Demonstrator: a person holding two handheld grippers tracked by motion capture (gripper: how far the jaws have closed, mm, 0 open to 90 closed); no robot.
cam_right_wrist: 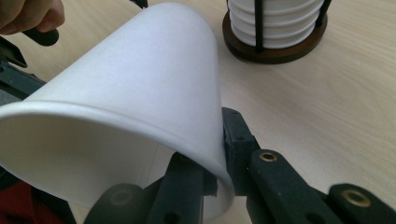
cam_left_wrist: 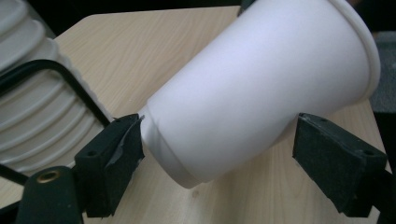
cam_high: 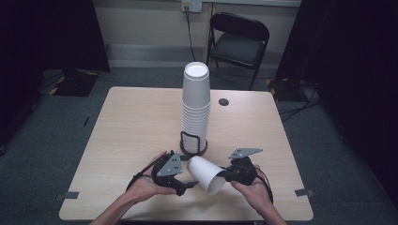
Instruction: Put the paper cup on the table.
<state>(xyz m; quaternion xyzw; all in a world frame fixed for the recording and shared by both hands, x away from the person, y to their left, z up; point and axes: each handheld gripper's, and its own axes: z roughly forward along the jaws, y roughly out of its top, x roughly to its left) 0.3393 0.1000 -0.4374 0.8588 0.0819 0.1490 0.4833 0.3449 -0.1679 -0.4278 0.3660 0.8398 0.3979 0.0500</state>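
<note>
A single white paper cup (cam_high: 207, 174) lay tilted on its side above the near edge of the wooden table (cam_high: 136, 122), at about 6 o'clock from the table's centre, its base pointing toward 10 o'clock and its open mouth toward 4 o'clock. The right gripper (cam_high: 228, 176), held in the person's right hand (cam_high: 256, 187), was clamped on the cup's rim: in the right gripper view one jaw sat inside the mouth and the other pressed the outer wall, pinching the rim between them. The left gripper (cam_high: 187, 184), cradled in the left hand (cam_high: 145, 186), stood at 9 o'clock from the cup with its jaws spread wide. In the left gripper view these jaws flanked the cup's lower body; the left-hand pad (cam_left_wrist: 114, 154) lay just beside the cup's base, though contact could not be confirmed, while the other pad (cam_left_wrist: 336, 161) stood apart from the wall.

At 12 o'clock from the held cup, near the table's centre, a tall stack of white cups (cam_high: 195, 105) stood upright in a black wire holder (cam_high: 193, 143) on a dark round base. A small dark grommet hole (cam_high: 223, 101) marked the tabletop at 2 o'clock from the stack. Beyond the table's far edge, at 12 o'clock, stood a black folding chair (cam_high: 238, 42).
</note>
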